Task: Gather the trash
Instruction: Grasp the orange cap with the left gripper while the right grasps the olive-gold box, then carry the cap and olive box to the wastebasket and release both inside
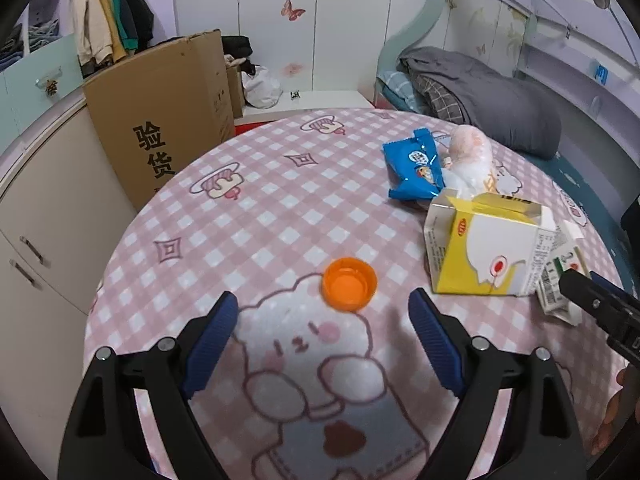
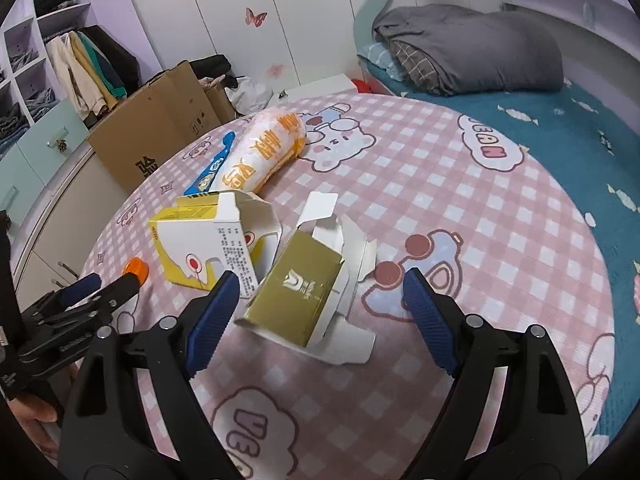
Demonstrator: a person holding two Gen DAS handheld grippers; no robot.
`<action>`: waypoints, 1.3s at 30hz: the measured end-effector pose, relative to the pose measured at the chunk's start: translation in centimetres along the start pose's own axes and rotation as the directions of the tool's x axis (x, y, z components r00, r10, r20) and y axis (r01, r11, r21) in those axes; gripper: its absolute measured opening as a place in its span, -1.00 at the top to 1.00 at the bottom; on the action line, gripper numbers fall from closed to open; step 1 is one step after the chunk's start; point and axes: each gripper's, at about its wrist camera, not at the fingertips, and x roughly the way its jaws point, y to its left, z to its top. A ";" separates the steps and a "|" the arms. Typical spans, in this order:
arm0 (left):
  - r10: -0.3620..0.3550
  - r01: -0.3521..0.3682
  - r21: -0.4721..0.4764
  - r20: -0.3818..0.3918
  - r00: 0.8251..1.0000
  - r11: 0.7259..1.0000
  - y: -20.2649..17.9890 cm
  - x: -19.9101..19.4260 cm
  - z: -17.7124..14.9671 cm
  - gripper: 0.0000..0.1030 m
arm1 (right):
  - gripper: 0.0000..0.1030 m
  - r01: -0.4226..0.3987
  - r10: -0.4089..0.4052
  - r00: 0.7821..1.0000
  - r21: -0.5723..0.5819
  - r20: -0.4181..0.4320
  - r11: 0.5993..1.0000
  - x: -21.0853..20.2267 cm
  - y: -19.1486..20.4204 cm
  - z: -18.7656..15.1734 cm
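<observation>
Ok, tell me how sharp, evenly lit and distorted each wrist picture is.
Left wrist view: fisheye bends the table edge into a curve, dark vignette in the corners, soft even light, orange cap fairly sharp, cloth nearest the lens blurred. Right wrist view: same curvature and vignette, gold box sharp, no harsh glare.

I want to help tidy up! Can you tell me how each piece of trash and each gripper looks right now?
Left gripper: open, empty.
Right gripper: open, around nothing yet.
Round orange plastic bottle cap: lying hollow side up.
Yellow and white cardboard carton: top torn open.
Flattened gold cardboard box: flaps unfolded, lying flat.
Blue plastic snack wrapper: crumpled.
Orange and white plastic bag: lying on its side.
</observation>
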 end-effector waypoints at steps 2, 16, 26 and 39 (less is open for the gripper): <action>-0.003 0.004 0.014 -0.023 1.000 1.000 -0.3 0.9 0.4 -0.65 | -0.60 -0.005 0.005 1.000 0.009 -0.018 1.000 0.4 -0.1 0.1; 0.008 -0.008 0.019 0.003 1.000 1.000 -0.6 0.6 0.4 0.45 | 0.11 -0.006 0.005 1.000 -0.060 -0.010 0.998 0.2 1.1 -0.1; 0.006 -0.005 -0.004 0.084 0.996 1.000 1.0 -4.7 -1.9 0.45 | 0.11 -0.044 0.046 0.998 -0.047 0.045 0.998 -4.1 1.8 -1.6; -0.014 0.031 -0.087 0.184 0.983 0.996 6.8 -13.4 -6.1 0.45 | 0.11 -0.205 0.218 0.973 -0.165 0.070 0.965 -10.4 11.8 -5.0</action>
